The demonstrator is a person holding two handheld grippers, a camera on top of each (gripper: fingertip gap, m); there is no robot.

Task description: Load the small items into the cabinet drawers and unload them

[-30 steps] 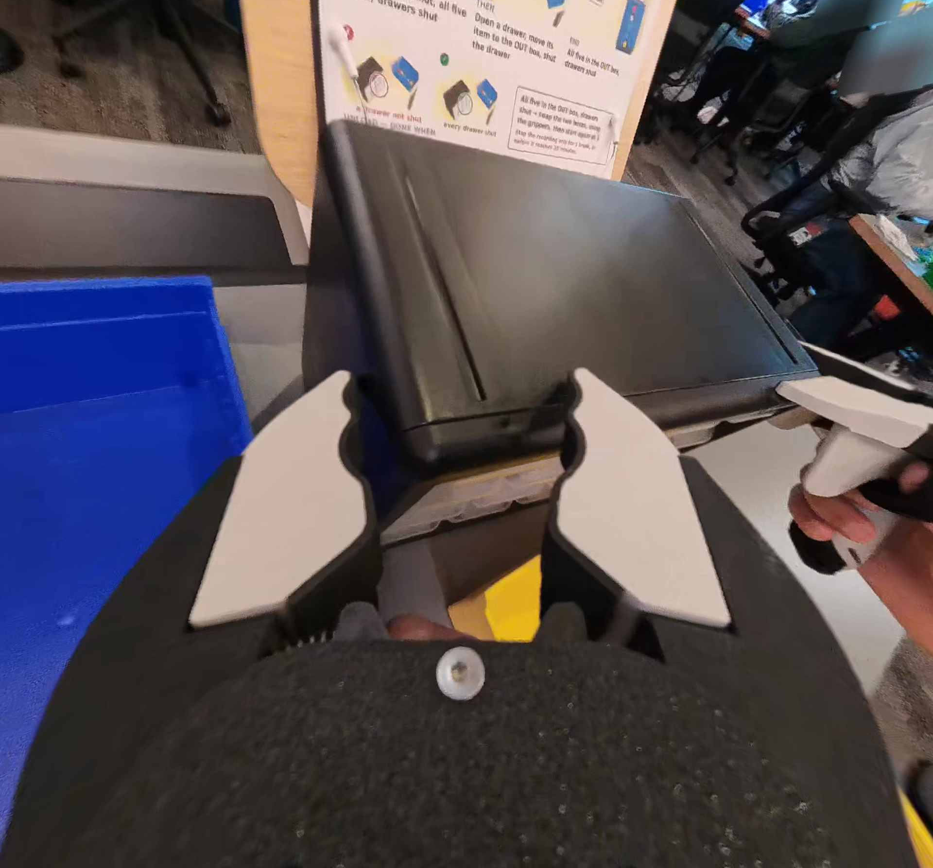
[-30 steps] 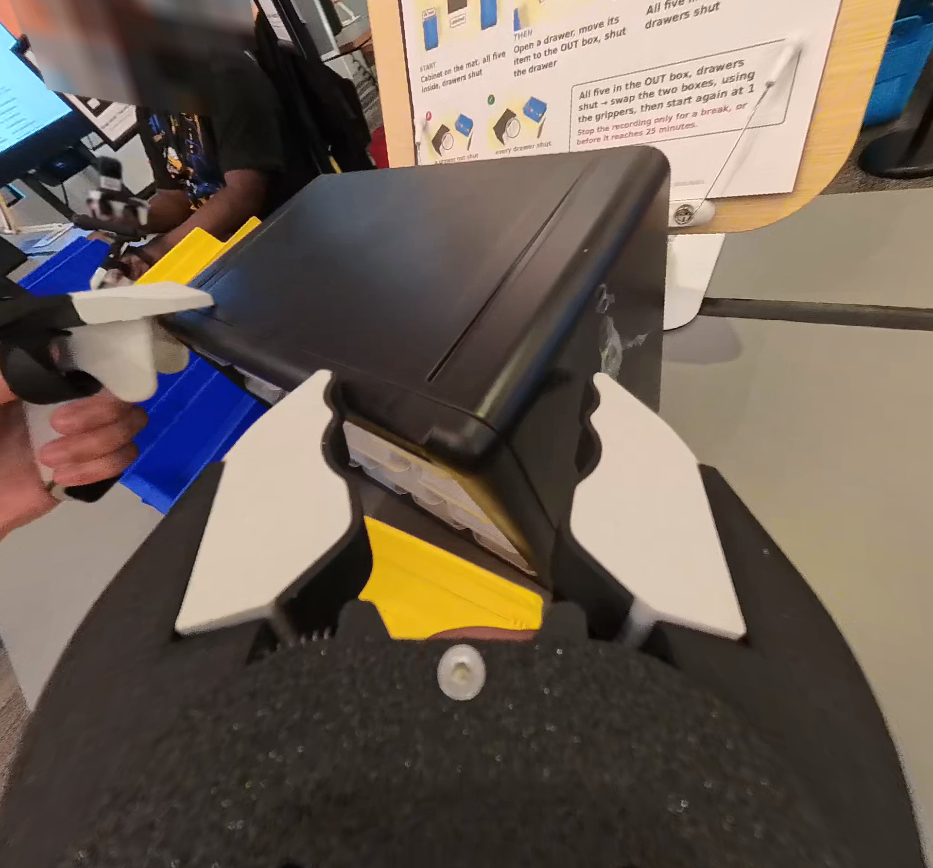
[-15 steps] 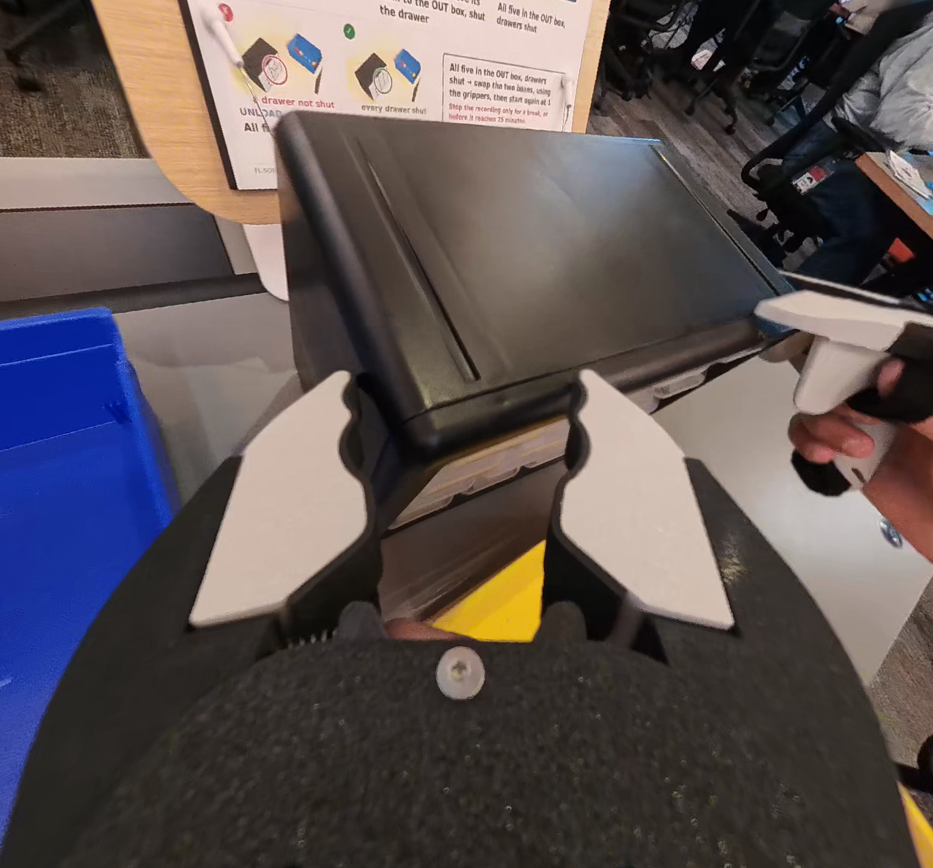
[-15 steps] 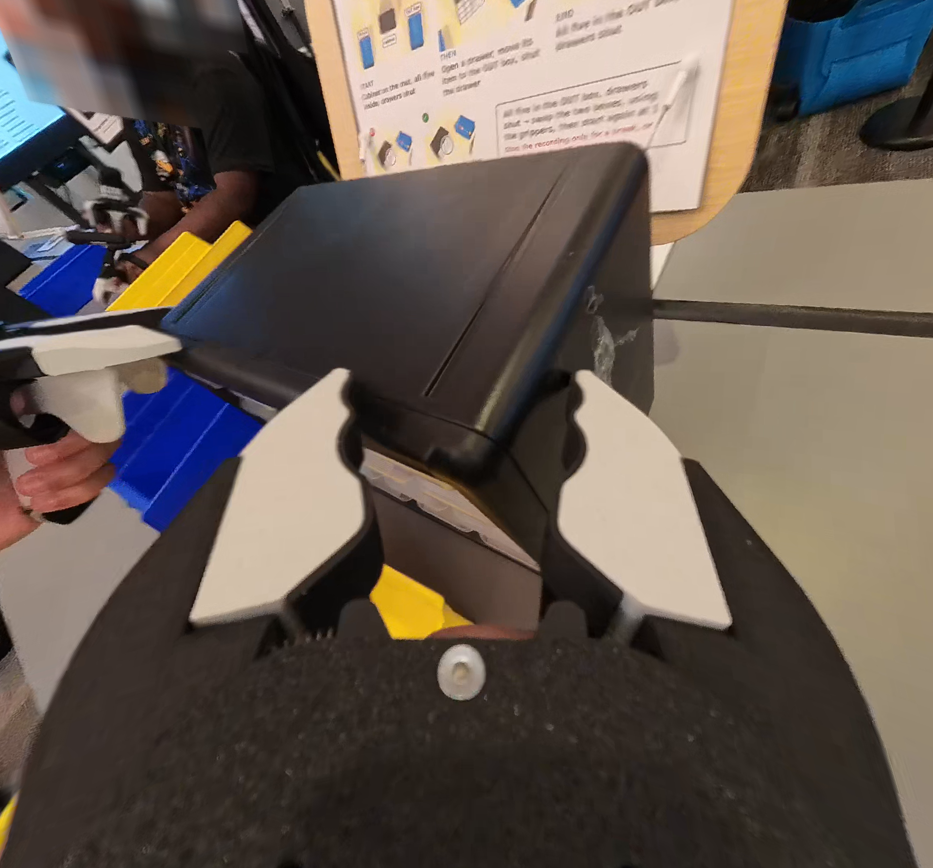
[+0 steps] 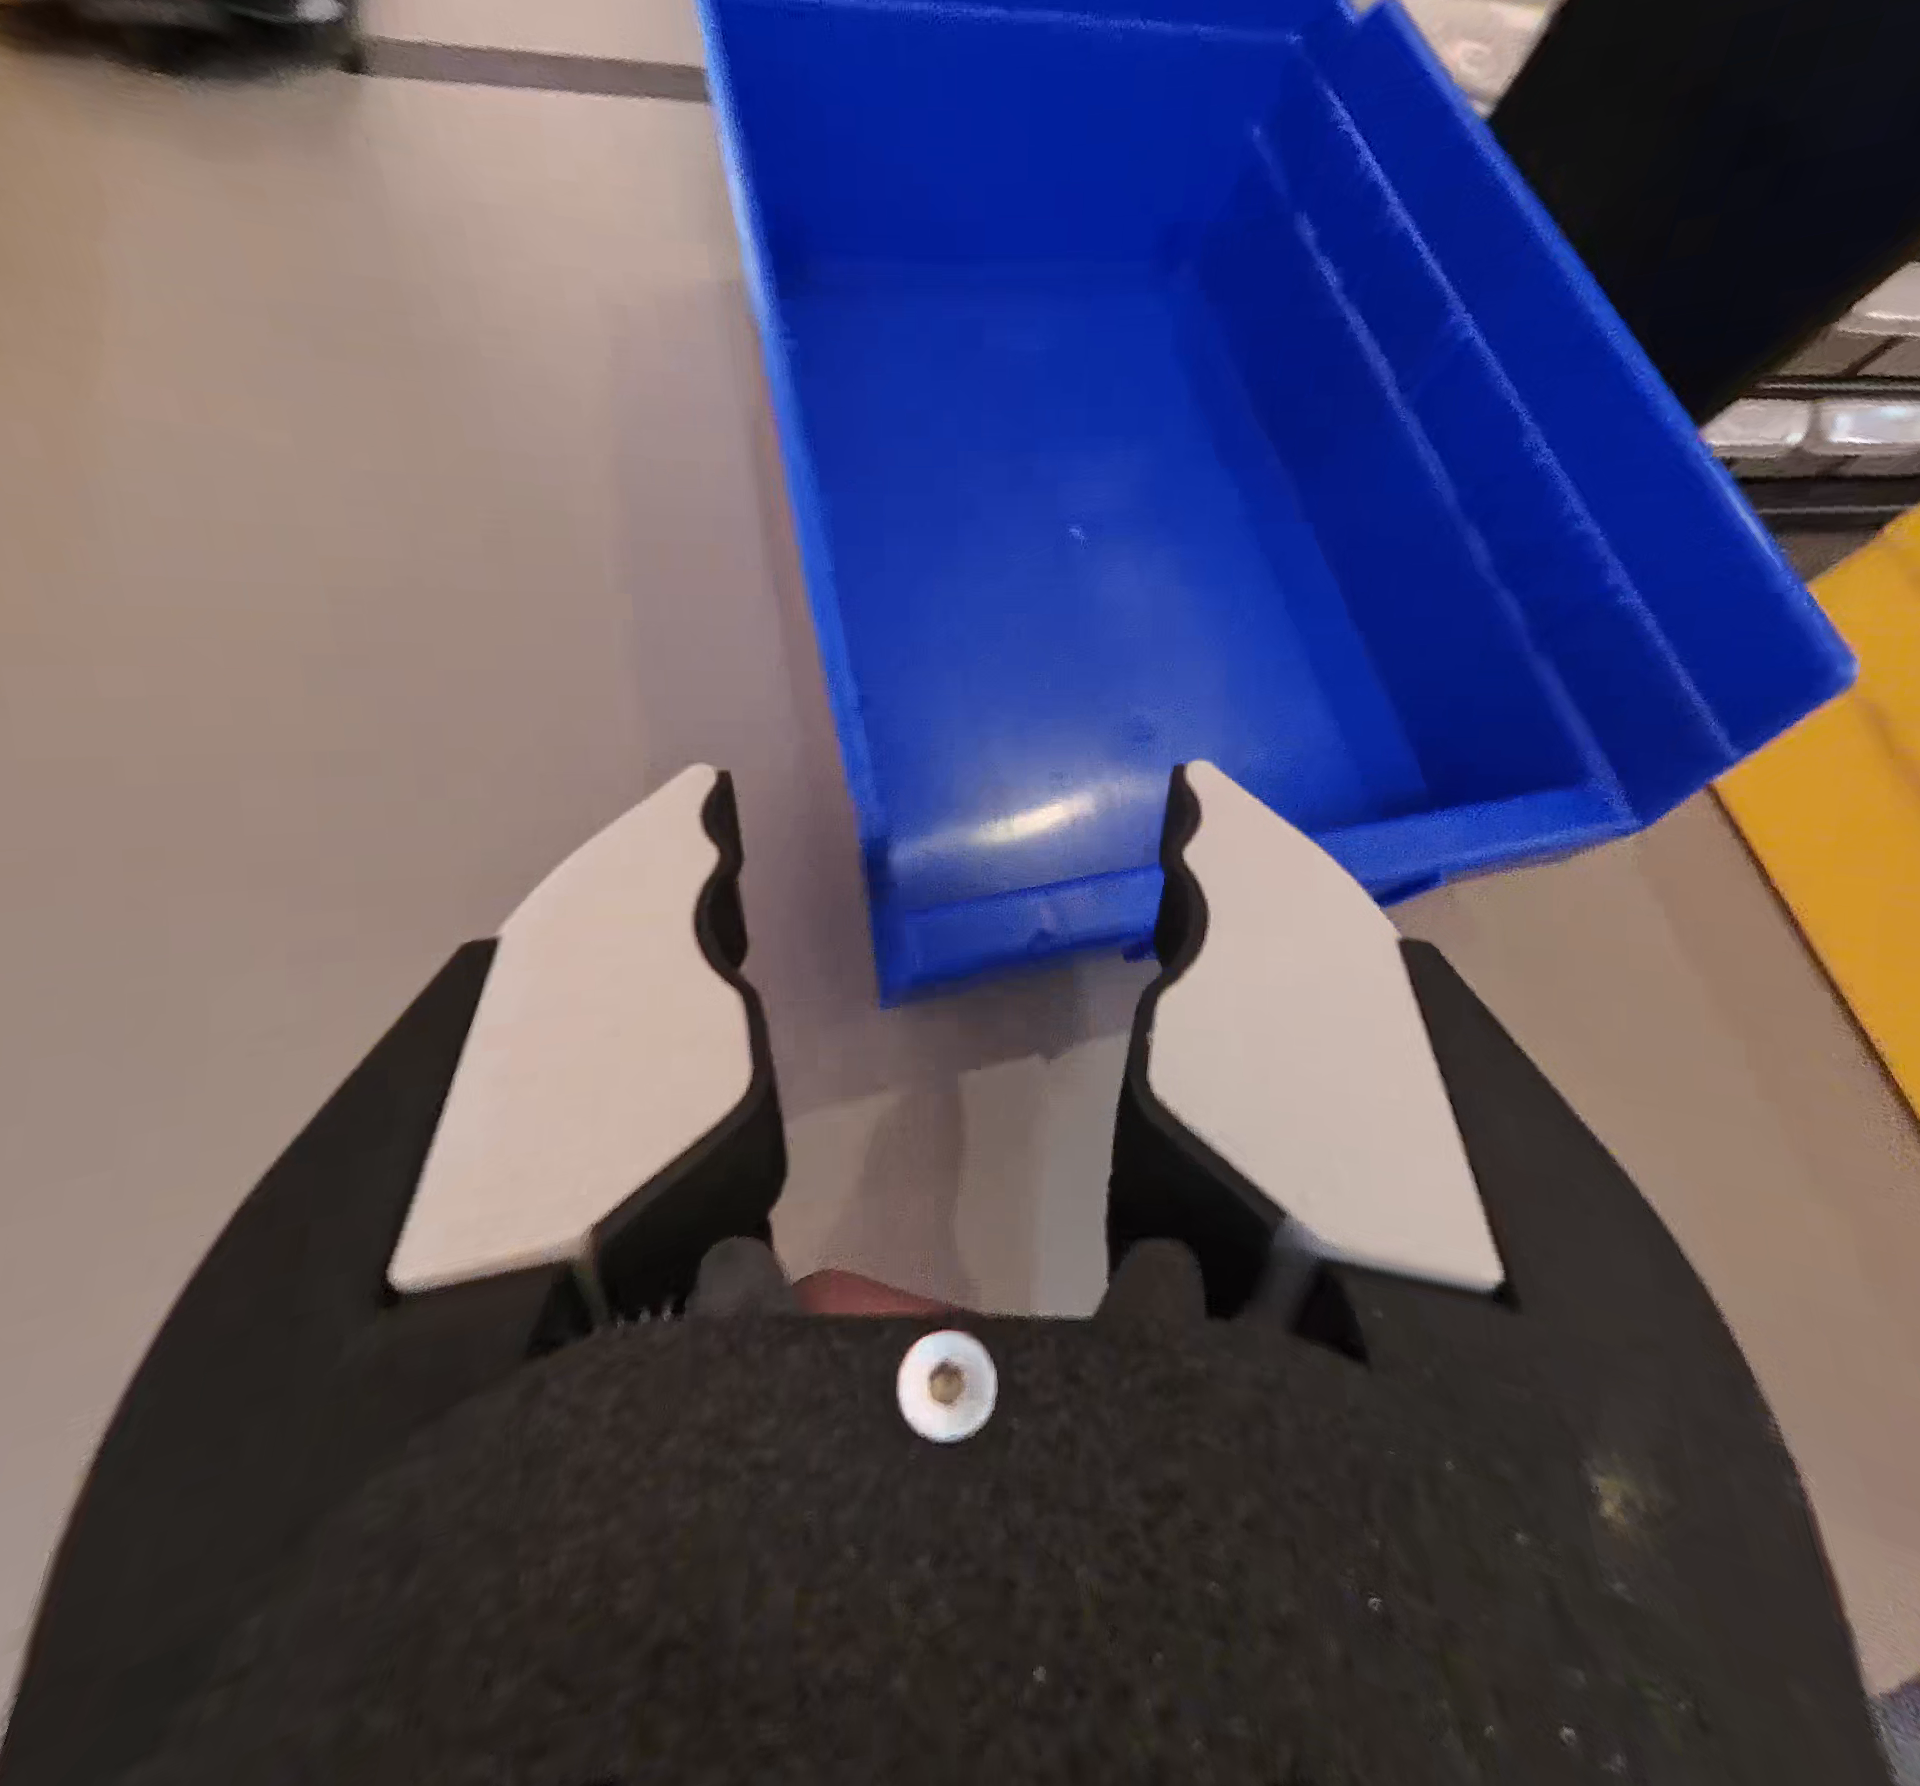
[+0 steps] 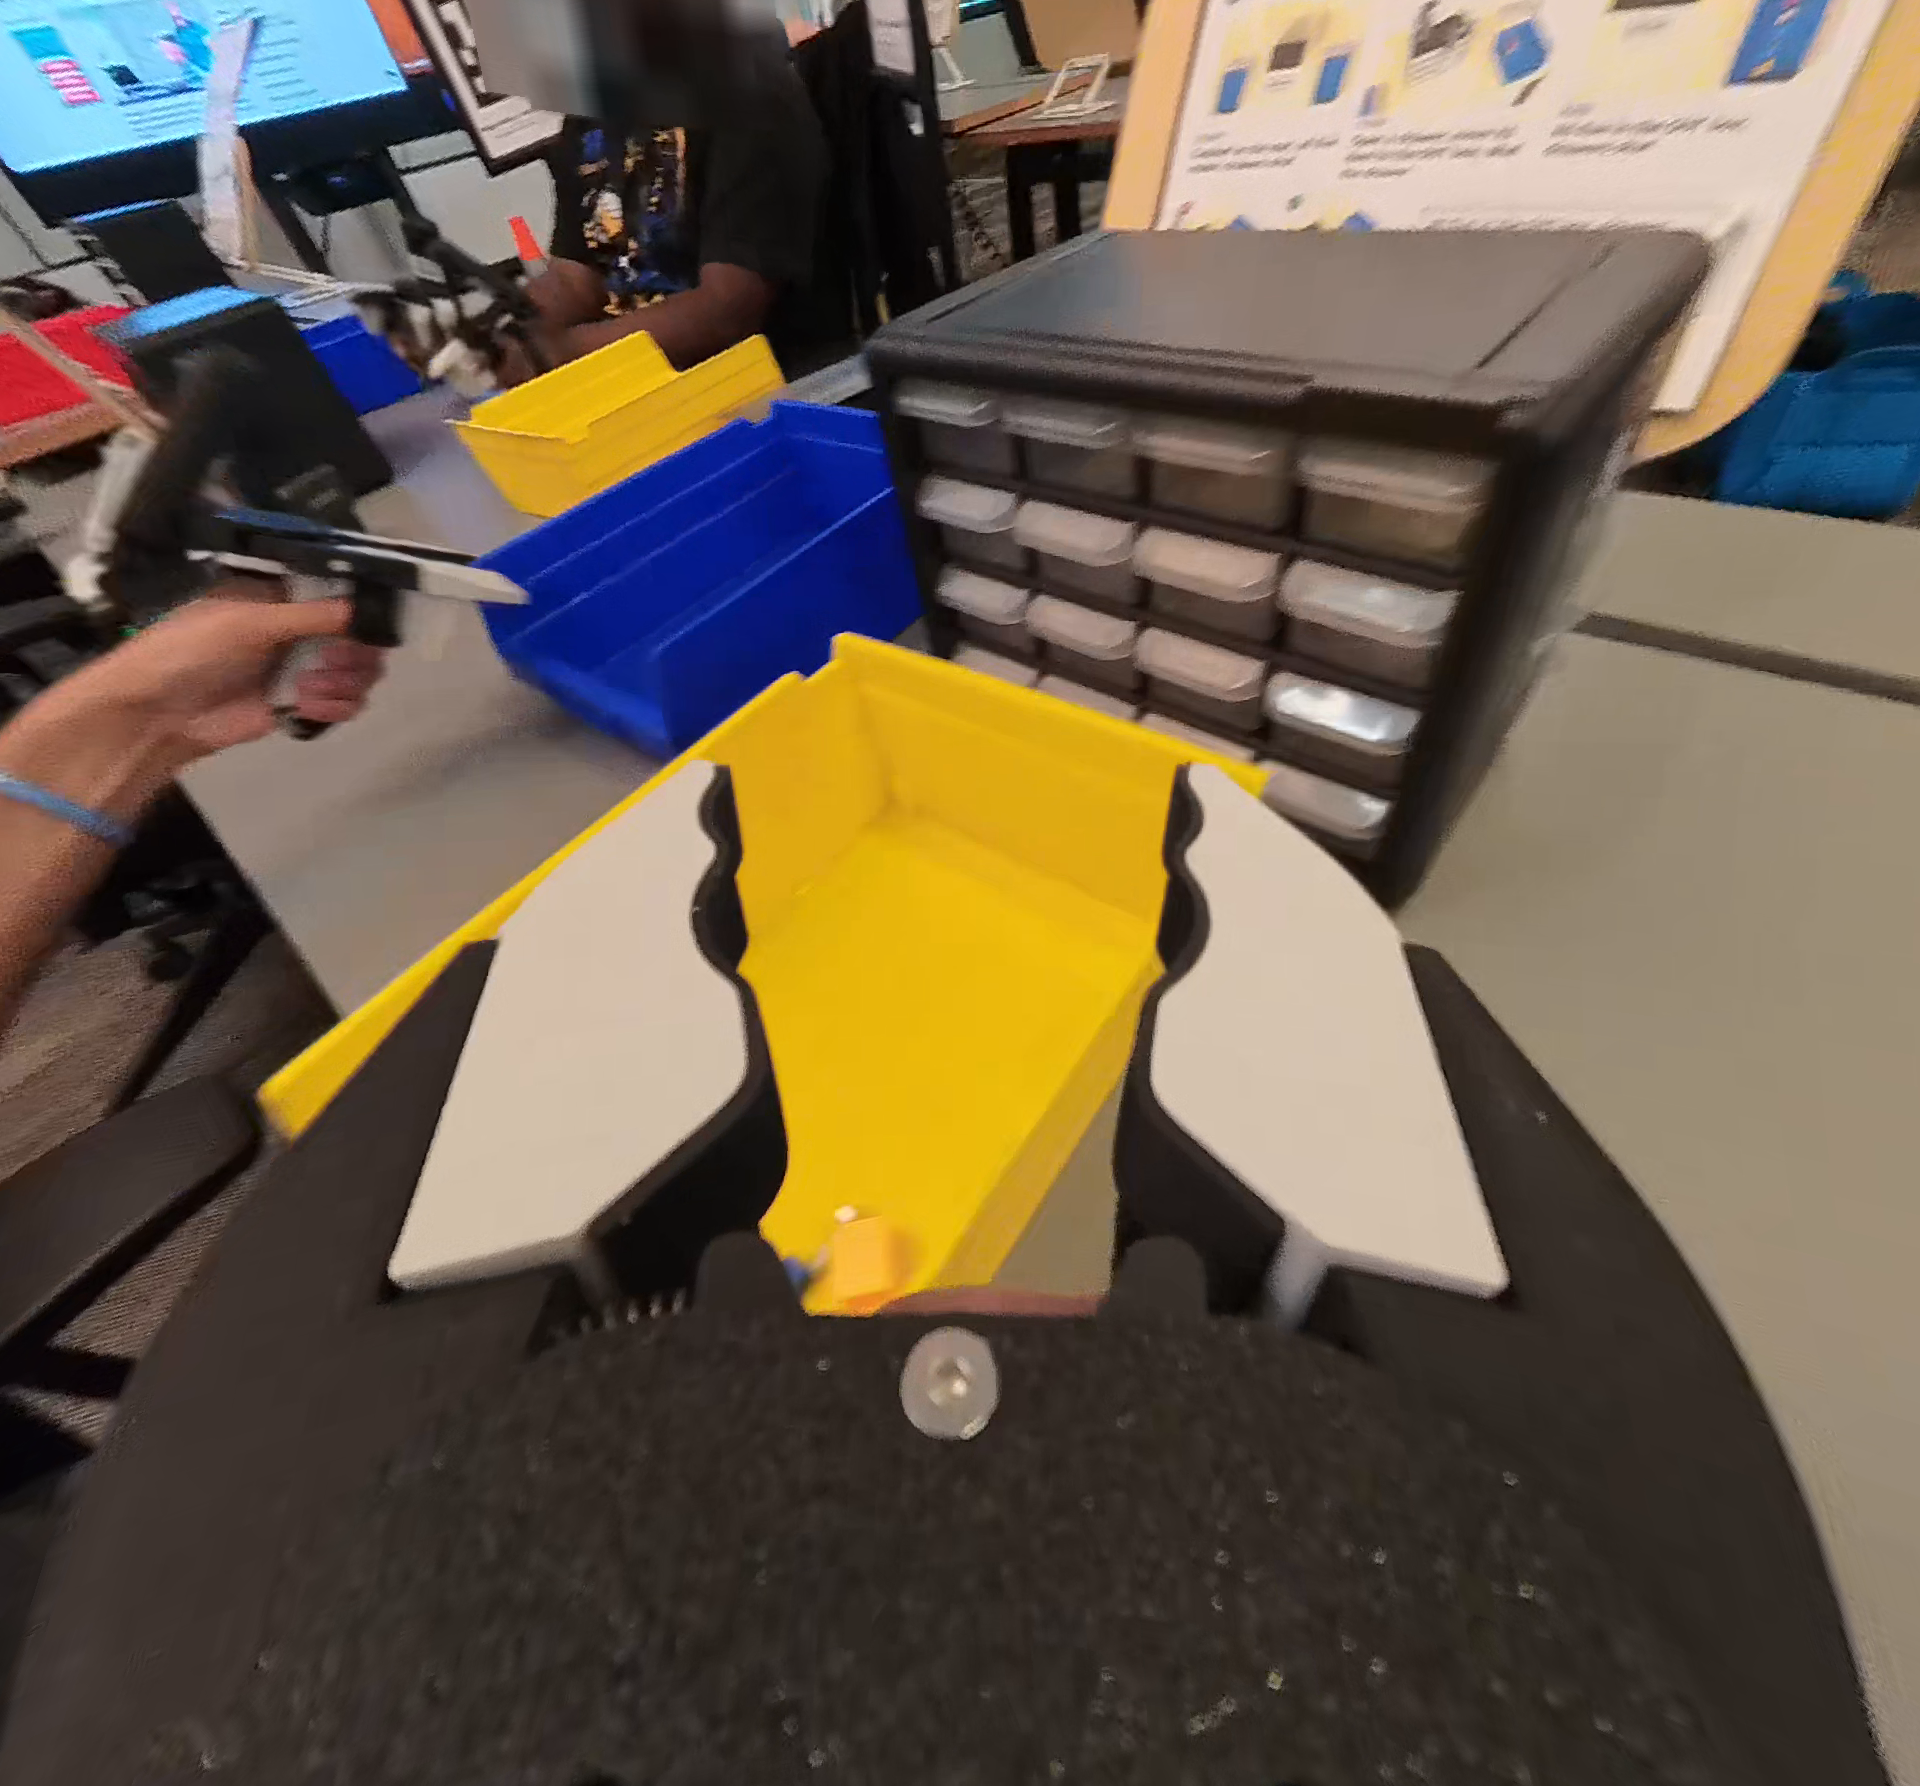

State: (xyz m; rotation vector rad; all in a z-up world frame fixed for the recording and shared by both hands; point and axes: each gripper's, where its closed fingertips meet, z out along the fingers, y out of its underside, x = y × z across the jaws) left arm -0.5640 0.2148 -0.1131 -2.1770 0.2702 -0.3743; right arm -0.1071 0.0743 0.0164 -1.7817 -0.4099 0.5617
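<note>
Item: black drawer cabinet (image 6: 1299,489), now standing upright on the grey table (image 6: 1662,957), far right of centre, its rows of clear drawers (image 6: 1184,573) facing the near side and all appearing pushed in. Half a second ago both grippers were bracketing its top front corners; both are now pulling clear, so the cabinet is resting on its own, which reads as repositioning finished and loading about to begin. Left gripper (image 5: 951,791): fingers spread wide, holding nothing, hovering over the table at the near end of the blue bin (image 5: 1143,489); this bin is showing a bare floor, and the cabinet's dark side is just showing at the far right of that view. Right gripper (image 6: 945,791): fingers spread wide, holding nothing, hanging above the yellow bin (image 6: 935,957) that is sitting just in front of the cabinet. Small items (image 6: 862,1253): an orange block and something blue beside it are lying at the near end of the yellow bin, partly hidden by the gripper body; the count cannot be told. Also present: instruction board (image 6: 1507,74) behind the cabinet, a second yellow bin (image 6: 613,427) far left, and a seated person (image 6: 675,209) at the far table.
</note>
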